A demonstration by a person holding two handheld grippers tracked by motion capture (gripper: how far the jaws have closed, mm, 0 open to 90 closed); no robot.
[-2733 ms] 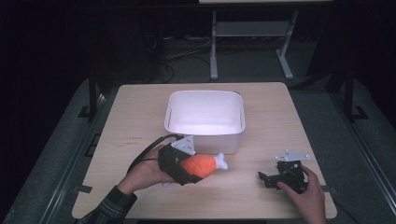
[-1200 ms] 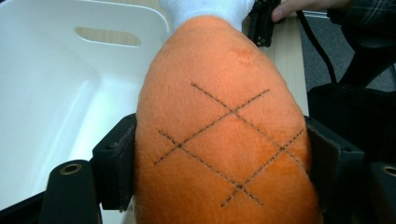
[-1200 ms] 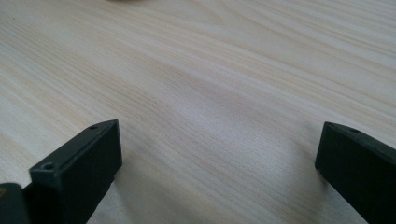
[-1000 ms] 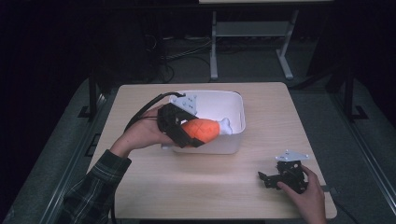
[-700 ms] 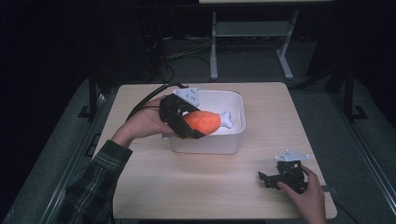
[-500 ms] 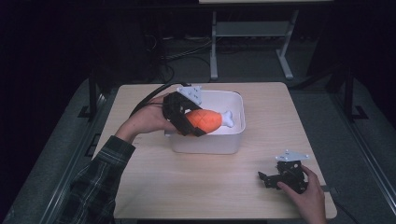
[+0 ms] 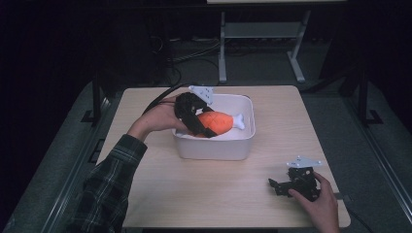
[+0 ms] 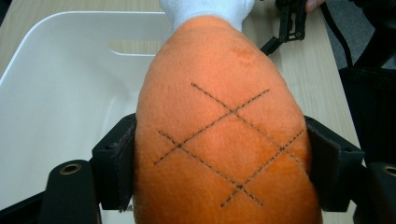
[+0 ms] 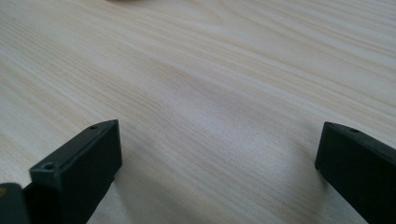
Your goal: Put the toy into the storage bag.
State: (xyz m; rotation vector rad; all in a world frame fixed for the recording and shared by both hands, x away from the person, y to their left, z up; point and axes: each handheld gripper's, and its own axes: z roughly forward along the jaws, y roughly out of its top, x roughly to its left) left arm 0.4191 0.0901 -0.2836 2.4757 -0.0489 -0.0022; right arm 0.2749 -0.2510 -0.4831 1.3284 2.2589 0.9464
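1. Left hand-held gripper [image 7: 201, 127] hangs over the left part of the white tub [image 7: 245, 145], jaws clamped on the fat end of the orange plush drumstick [image 7: 217, 123].
2. The drumstick sits above the tub's inside, its white bone tip pointing right.
3. Right hand-held gripper [image 7: 278, 184] rests on the table [image 7: 204, 189] at the near right corner, jaws spread wide with bare wood between them.
4. The tub stands mid-table, well apart from that right hand-held gripper.
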